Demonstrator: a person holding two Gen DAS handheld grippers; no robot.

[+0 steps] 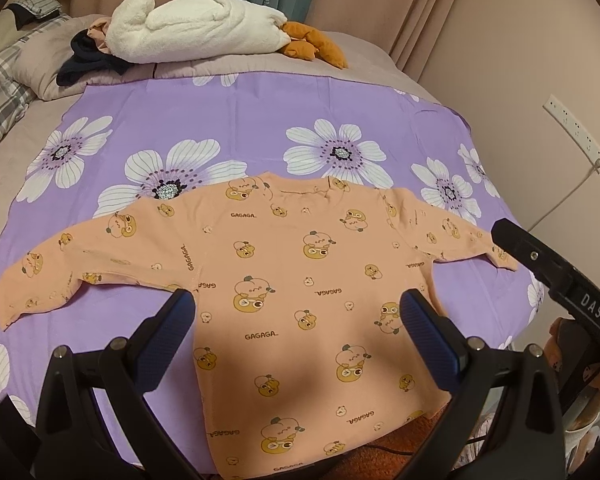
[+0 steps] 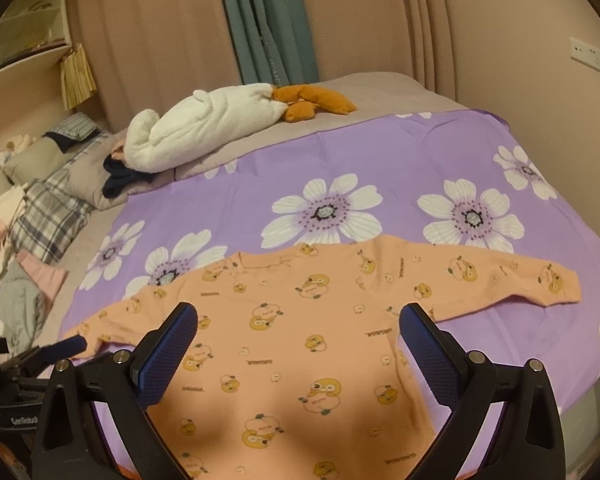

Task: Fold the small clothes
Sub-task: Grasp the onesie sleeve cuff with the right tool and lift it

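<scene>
Both grippers, left gripper (image 1: 296, 312) and right gripper (image 2: 298, 326), hover spread wide, empty, above peach shirt (image 1: 300, 280). Risk: pinching purple sheet (image 1: 260, 120) with the 3 o'clock sleeve (image 2: 540, 276).

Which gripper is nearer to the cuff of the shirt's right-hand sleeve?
Right gripper: its finger shows beside the sleeve cuff in the left view. Left gripper hovers over the shirt's body.

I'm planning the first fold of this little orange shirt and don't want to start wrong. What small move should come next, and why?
Probably bring the left hand-held gripper down to the cuff of the left sleeve and pinch it. The orange shirt lies flat on the purple floral sheet with both sleeves spread, and both hand-held grippers, including the right, are open and empty.
</scene>
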